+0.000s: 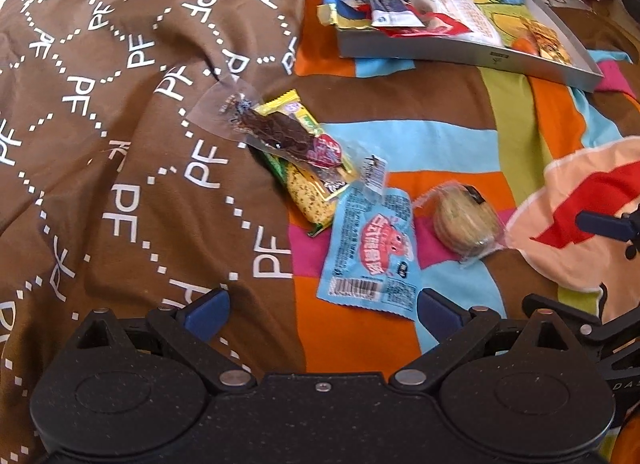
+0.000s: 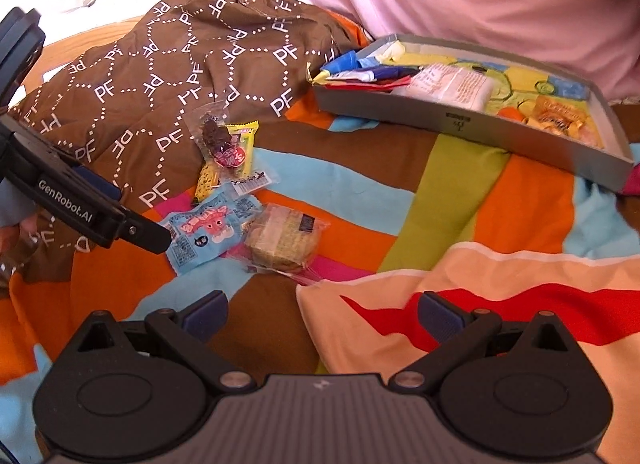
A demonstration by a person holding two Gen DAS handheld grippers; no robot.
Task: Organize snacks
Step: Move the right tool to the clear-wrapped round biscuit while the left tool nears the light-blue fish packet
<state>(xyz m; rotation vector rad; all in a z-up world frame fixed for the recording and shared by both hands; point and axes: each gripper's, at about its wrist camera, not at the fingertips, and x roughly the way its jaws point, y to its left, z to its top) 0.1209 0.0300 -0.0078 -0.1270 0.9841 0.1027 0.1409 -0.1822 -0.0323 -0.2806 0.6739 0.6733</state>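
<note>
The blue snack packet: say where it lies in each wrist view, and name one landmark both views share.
Left wrist view: the blue snack packet lies low and centre, just ahead of the open left gripper.
Right wrist view: it lies left of centre.
Shared landmark: the round biscuit pack to its right.

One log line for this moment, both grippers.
left gripper: open, empty | right gripper: open, empty | blue packet, cookie: on bed | tray: part-filled
</note>
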